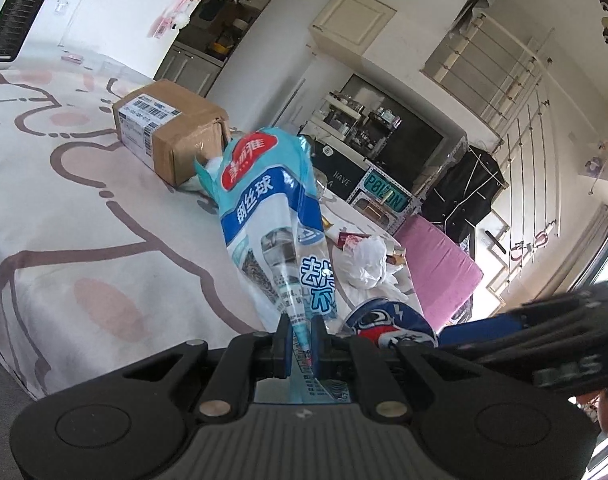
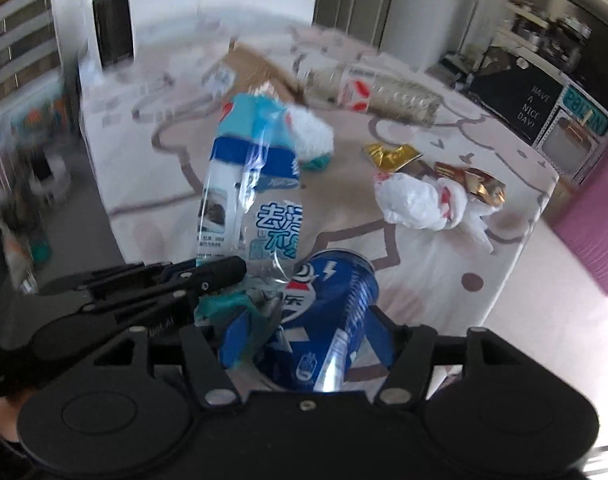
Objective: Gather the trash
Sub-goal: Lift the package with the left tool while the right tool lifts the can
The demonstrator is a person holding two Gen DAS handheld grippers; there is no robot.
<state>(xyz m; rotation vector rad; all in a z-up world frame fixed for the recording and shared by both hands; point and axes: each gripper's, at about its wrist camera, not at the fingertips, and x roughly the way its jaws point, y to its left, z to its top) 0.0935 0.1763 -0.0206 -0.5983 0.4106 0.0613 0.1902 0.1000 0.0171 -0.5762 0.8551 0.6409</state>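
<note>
The left tool (image 1: 301,334) is pinching the blue plastic bag (image 1: 263,208) upright above the desk (image 1: 83,240), while the right tool (image 2: 304,344) is gripping the blue can (image 2: 328,312) just beside the bag's lower end.

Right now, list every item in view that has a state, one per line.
Left gripper: shut on the blue plastic bag.
Right gripper: blue can between its fingers, grip unclear.
Blue plastic bag: held up, opened at its far end.
Cardboard box: taped shut, on the bed.
Clear bottle: lying on its side.
White bag: crumpled.
Gold wrapper: torn open.
</note>
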